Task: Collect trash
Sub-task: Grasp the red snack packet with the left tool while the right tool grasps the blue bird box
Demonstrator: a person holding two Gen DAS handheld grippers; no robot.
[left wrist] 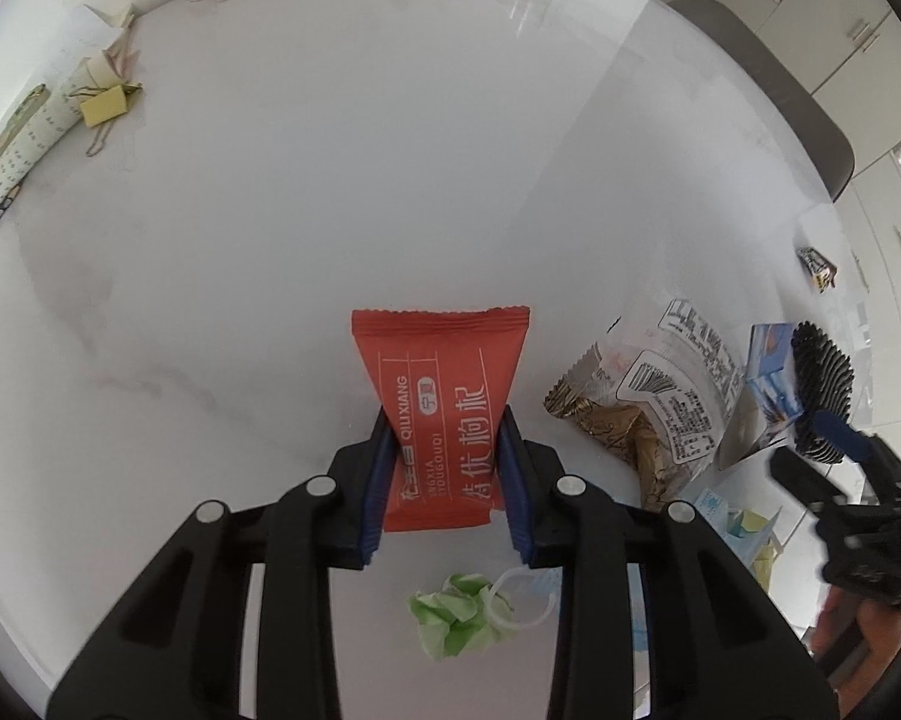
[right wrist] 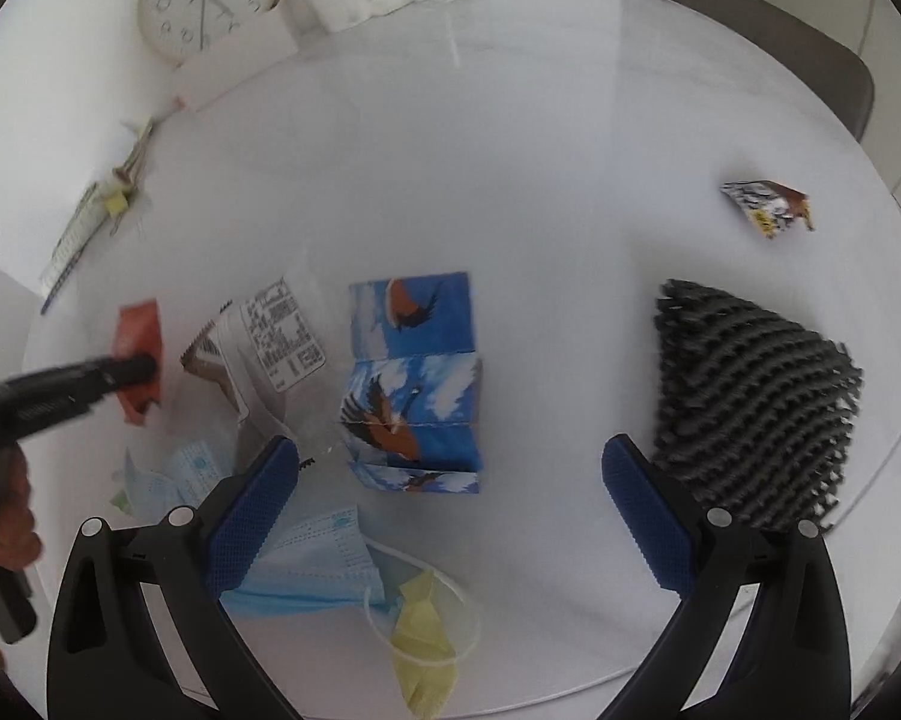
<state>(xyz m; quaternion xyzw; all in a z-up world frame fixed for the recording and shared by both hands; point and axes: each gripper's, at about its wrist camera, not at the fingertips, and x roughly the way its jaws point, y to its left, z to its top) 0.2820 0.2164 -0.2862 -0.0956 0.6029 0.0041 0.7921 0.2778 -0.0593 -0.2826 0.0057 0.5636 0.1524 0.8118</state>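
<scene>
left gripper (left wrist: 444,468) is clenched on the red snack wrapper (left wrist: 441,402), pads pinching its long edges near the lower half. the wrapper's long axis runs straight out along the fingers, top seam sticking past the tips. green paper wad (left wrist: 459,615) sits behind the jaws, gold-and-clear wrapper (left wrist: 642,414) just off to their right.

right gripper (right wrist: 450,510) is released, jaws wide, nothing between the pads. the folded blue bird-print paper (right wrist: 417,378) lies just ahead of the gap, slightly toward the left finger, long axis in line with the fingers. i'd judge the right hand is nearer it, so that's its pick. blue mask (right wrist: 306,564) under the left finger, black knit mat (right wrist: 750,402) outside the right one.
</scene>
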